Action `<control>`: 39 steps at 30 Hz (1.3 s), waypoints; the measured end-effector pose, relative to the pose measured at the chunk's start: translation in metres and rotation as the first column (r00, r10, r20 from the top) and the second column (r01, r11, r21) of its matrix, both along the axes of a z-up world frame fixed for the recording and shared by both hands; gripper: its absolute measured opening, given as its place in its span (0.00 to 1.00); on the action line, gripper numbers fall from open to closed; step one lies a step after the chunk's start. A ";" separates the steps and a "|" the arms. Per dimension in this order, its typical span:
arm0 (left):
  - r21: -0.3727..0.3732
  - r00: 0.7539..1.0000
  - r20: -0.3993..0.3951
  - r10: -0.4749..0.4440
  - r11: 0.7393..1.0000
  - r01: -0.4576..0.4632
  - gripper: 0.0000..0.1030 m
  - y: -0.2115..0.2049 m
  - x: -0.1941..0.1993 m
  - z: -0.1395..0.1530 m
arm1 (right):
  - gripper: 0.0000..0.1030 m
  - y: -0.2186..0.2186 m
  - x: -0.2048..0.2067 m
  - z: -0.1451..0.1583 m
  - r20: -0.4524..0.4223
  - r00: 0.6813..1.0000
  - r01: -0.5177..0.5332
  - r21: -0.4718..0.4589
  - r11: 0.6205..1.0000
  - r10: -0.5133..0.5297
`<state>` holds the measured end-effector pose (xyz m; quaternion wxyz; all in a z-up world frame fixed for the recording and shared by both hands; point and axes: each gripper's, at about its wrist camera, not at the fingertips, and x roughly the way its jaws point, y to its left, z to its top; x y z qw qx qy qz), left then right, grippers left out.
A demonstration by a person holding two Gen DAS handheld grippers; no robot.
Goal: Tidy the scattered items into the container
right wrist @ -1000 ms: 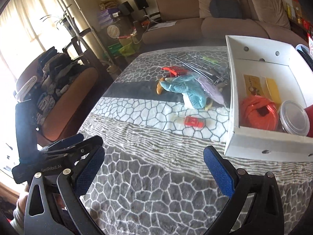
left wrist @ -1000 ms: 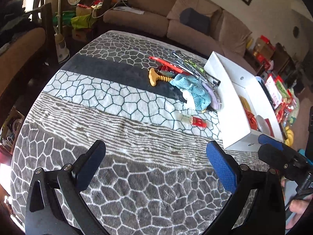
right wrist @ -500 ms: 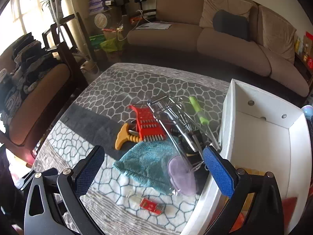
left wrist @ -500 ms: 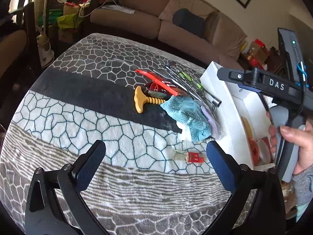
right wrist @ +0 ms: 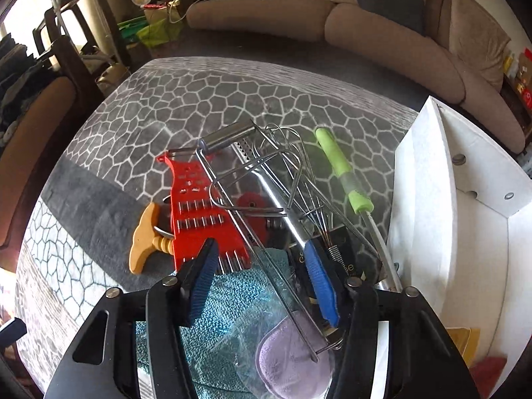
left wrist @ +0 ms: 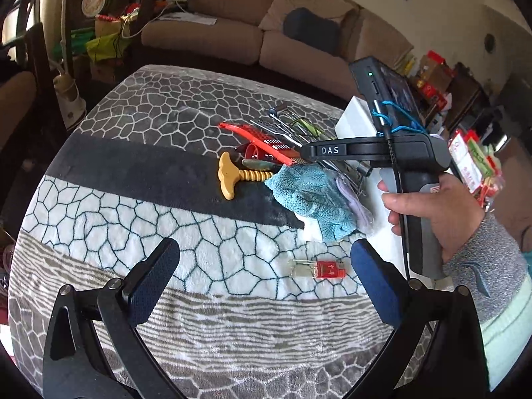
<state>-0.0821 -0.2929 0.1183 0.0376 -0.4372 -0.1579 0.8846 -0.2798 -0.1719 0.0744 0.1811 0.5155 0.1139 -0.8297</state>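
Two grippers: my right gripper, jaws just closing, straddles the metal wire rack, not visibly clamping; my left gripper hangs released above the patterned blanket.

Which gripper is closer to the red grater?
The right gripper. It sits right at the lower end of the red grater, fingers just closing there over the blue cloth. The left gripper hangs back over bare blanket.

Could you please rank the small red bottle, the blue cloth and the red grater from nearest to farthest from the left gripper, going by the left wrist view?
1. Small red bottle, just ahead of the left gripper, toward its right.
2. Blue cloth, farther ahead, right of centre.
3. Red grater, beyond the cloth, in the pile.
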 end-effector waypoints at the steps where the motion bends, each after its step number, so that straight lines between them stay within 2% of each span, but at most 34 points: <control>1: 0.002 1.000 0.001 -0.004 1.000 0.004 1.00 0.001 0.000 0.000 | 0.39 0.001 -0.001 -0.003 0.006 1.000 0.007 0.001 1.000 -0.007; 4: 0.015 1.000 0.007 -0.009 1.000 0.009 1.00 0.000 -0.002 -0.002 | 0.28 0.001 -0.002 -0.007 0.016 1.000 0.019 -0.017 1.000 -0.019; 6: 0.019 1.000 0.011 -0.006 1.000 0.006 1.00 -0.002 -0.002 -0.002 | 0.15 -0.002 -0.001 -0.008 0.010 1.000 0.018 -0.001 1.000 -0.018; 9: 0.052 1.000 0.010 0.000 0.999 0.000 1.00 -0.008 -0.001 -0.002 | 0.12 -0.002 0.002 -0.003 -0.013 1.000 0.014 0.003 1.000 -0.014; 13: 0.135 1.000 0.010 0.019 0.991 -0.020 1.00 -0.021 0.000 -0.002 | 0.12 0.013 0.006 0.016 -0.001 0.999 0.046 -0.149 0.988 -0.047; 18: 0.132 1.000 -0.025 0.013 0.991 -0.010 1.00 -0.023 0.004 0.007 | 0.11 0.029 0.033 0.057 -0.056 0.998 0.012 -0.301 0.954 -0.030; 20: 0.144 0.999 -0.045 0.004 0.990 0.002 1.00 -0.021 0.005 0.010 | 0.06 0.040 0.048 0.073 -0.066 0.998 -0.010 -0.399 0.917 -0.017; 23: 0.133 0.998 -0.060 -0.009 0.991 0.017 1.00 -0.014 0.006 0.010 | 0.06 0.057 0.071 0.096 -0.052 0.999 -0.024 -0.542 0.840 -0.005; 24: 0.123 0.999 -0.048 -0.006 0.992 0.012 1.00 -0.012 0.006 0.007 | 0.06 0.058 0.078 0.102 -0.056 0.998 -0.031 -0.534 0.845 0.001; 28: 0.144 0.999 0.038 0.025 0.989 -0.030 1.00 -0.017 0.006 -0.009 | 0.11 0.049 0.087 0.107 -0.076 0.997 -0.054 -0.372 0.927 0.028; 29: 0.155 0.998 0.044 0.033 0.987 -0.039 1.00 -0.020 0.007 -0.011 | 0.16 0.043 0.085 0.104 -0.070 0.996 -0.068 -0.329 0.942 0.048; 32: 0.157 0.998 0.033 0.046 0.986 -0.051 1.00 -0.027 0.009 -0.008 | 0.50 0.023 0.075 0.085 -0.067 0.994 -0.098 -0.183 0.978 0.087; 35: 0.161 0.998 0.033 0.050 0.985 -0.055 1.00 -0.033 0.007 -0.009 | 0.63 -0.001 0.053 0.057 -0.038 0.988 -0.150 -0.066 0.986 0.148; 36: 0.170 0.998 0.039 0.051 0.984 -0.057 1.00 -0.035 0.006 -0.010 | 0.63 -0.009 0.046 0.047 -0.028 0.984 -0.179 -0.026 0.984 0.178; 39: 0.199 0.998 0.037 0.052 0.978 -0.058 1.00 -0.039 0.002 -0.012 | 0.71 -0.031 0.028 0.016 0.023 0.955 -0.297 0.111 0.948 0.296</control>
